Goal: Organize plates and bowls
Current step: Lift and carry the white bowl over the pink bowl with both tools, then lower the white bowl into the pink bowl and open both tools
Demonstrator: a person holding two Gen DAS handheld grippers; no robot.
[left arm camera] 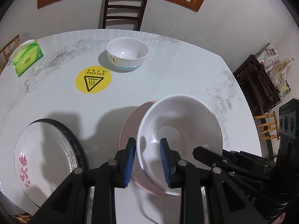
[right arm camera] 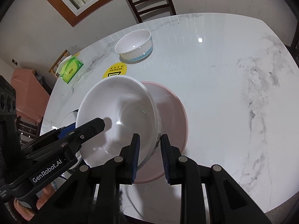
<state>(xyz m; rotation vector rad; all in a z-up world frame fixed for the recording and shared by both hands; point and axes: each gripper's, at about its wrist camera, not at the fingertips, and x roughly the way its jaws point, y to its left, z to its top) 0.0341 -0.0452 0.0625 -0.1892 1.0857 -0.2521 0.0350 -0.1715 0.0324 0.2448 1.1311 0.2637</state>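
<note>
A large white bowl (left arm camera: 179, 130) is tilted over a pink plate (left arm camera: 129, 123) on the marble table (left arm camera: 168, 78). My left gripper (left arm camera: 147, 160) straddles the bowl's near-left rim, one blue pad inside and one outside. My right gripper (right arm camera: 149, 156) straddles the opposite rim of the same white bowl (right arm camera: 119, 115), above the pink plate (right arm camera: 172, 108). A second white bowl with a blue band (left arm camera: 128, 54) stands at the far side and also shows in the right wrist view (right arm camera: 134, 44). A floral plate (left arm camera: 44, 156) lies on a dark-rimmed plate at the near left.
A green tissue box (left arm camera: 28, 59) sits at the far left edge. A yellow round warning sticker (left arm camera: 93, 79) lies mid-table. A dark chair (left arm camera: 123, 9) stands behind the table. Dark wooden furniture and bags (left arm camera: 261, 78) are to the right.
</note>
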